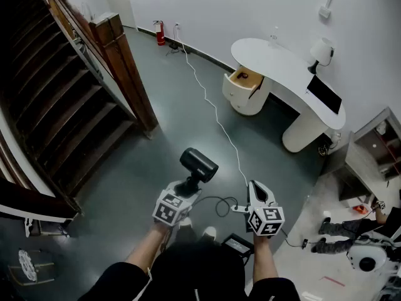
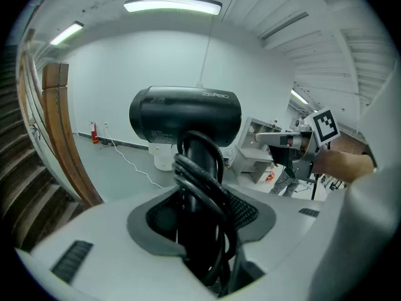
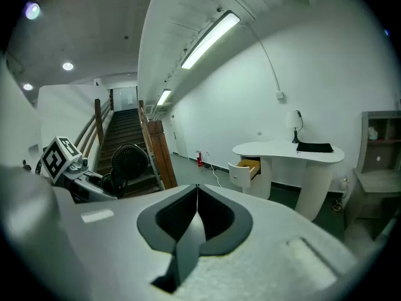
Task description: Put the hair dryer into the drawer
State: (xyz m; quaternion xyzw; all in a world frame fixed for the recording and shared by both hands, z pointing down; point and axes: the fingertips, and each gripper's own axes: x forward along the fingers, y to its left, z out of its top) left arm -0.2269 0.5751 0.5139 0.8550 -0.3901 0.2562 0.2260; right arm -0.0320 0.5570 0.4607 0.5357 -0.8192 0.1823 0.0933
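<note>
A black hair dryer point(image 1: 199, 163) stands up out of my left gripper point(image 1: 187, 188), which is shut on its handle. In the left gripper view the hair dryer point(image 2: 185, 115) fills the middle, its cord wound round the handle between the jaws of the left gripper point(image 2: 200, 227). My right gripper point(image 1: 256, 188) is beside it, jaws shut with nothing in them; its pads meet in a line in the right gripper view point(image 3: 197, 193). The open drawer point(image 1: 245, 77) of the white desk point(image 1: 285, 64) is far ahead across the floor, also seen as the drawer point(image 3: 249, 166).
A wooden staircase point(image 1: 56, 99) with a post point(image 1: 128, 68) takes up the left. A white cable point(image 1: 216, 115) runs over the grey floor from the wall. A lamp point(image 1: 321, 52) and dark pad point(image 1: 324, 94) are on the desk. Shelves point(image 1: 376, 149) and a person's legs point(image 1: 332, 231) are right.
</note>
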